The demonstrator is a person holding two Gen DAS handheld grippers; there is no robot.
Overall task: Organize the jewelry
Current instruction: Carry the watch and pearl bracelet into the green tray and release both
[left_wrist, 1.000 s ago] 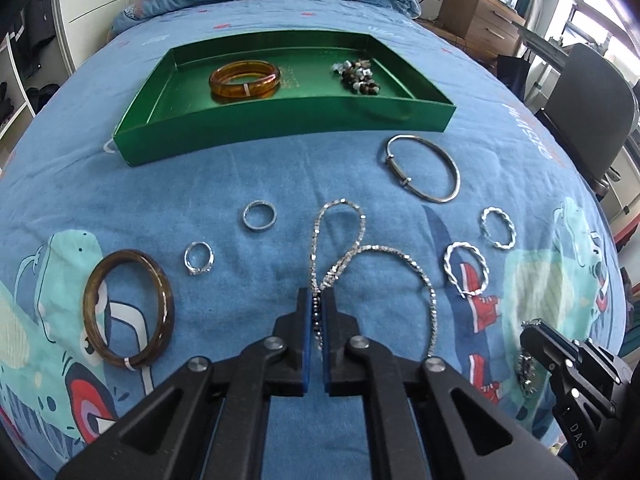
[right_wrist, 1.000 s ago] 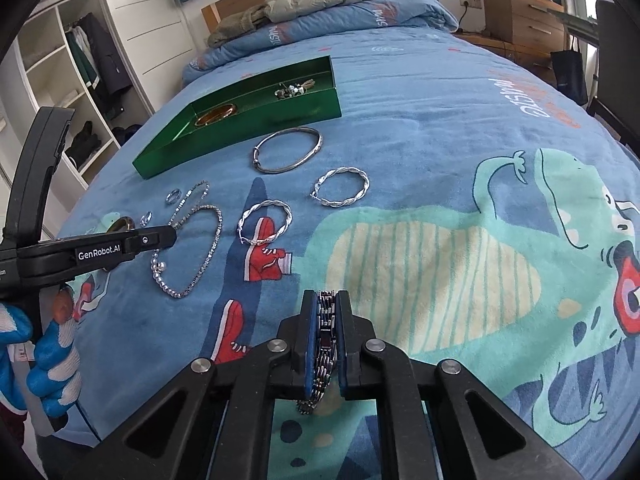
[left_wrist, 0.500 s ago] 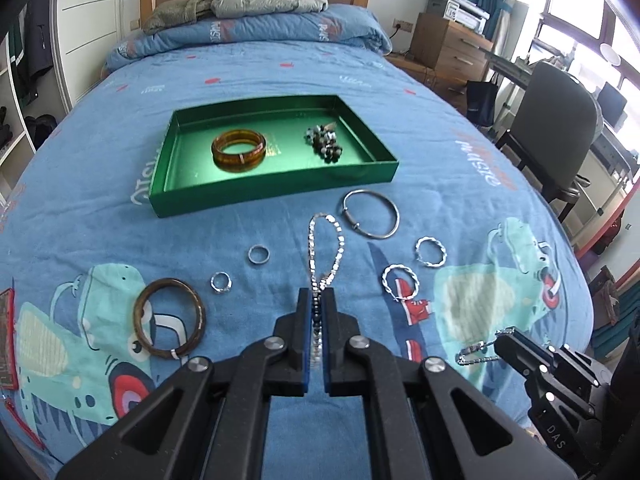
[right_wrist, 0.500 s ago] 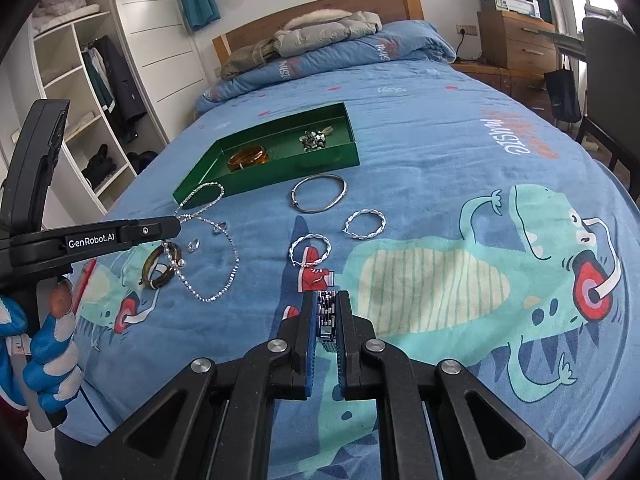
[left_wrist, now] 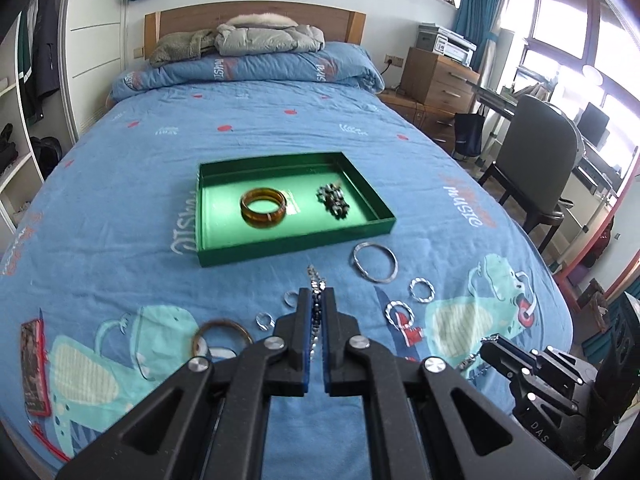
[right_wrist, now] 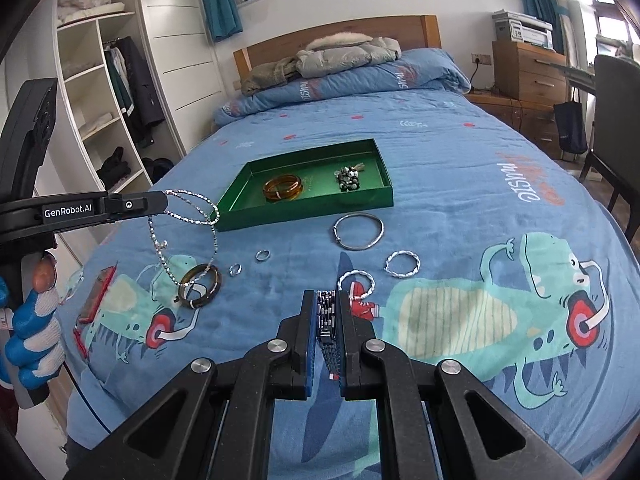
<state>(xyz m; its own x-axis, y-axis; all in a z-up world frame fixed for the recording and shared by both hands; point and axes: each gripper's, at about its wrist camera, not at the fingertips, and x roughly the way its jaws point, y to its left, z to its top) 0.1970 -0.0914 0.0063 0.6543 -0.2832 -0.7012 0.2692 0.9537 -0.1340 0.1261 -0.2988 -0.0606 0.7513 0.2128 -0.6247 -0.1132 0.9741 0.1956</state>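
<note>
- Above the bed (right_wrist: 460,168), a silver chain (right_wrist: 188,232) is held in the left tool (left_wrist: 316,312), a link bracelet (right_wrist: 327,320) in the right tool (right_wrist: 325,312).
- Carrying to the green tray (right_wrist: 372,196) appears underway; release inside it is called for.

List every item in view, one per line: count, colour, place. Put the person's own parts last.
Green tray: 1, green, mid-bed.
Amber bangle: 1, amber, in tray, left.
Bead bracelet: 1, dark mixed, in tray, right.
Silver bangle: 1, silver, bedspread before tray.
Twisted rings: 2, silver, bedspread, right.
Small rings: 2, silver, bedspread, centre.
Brown bangle: 1, brown, bedspread, left.
Silver necklace: 1, silver, hanging from left claw.
Link bracelet: 1, dark metal, in right claw.
Left claw: 1, black.
Right claw: 1, black.
</note>
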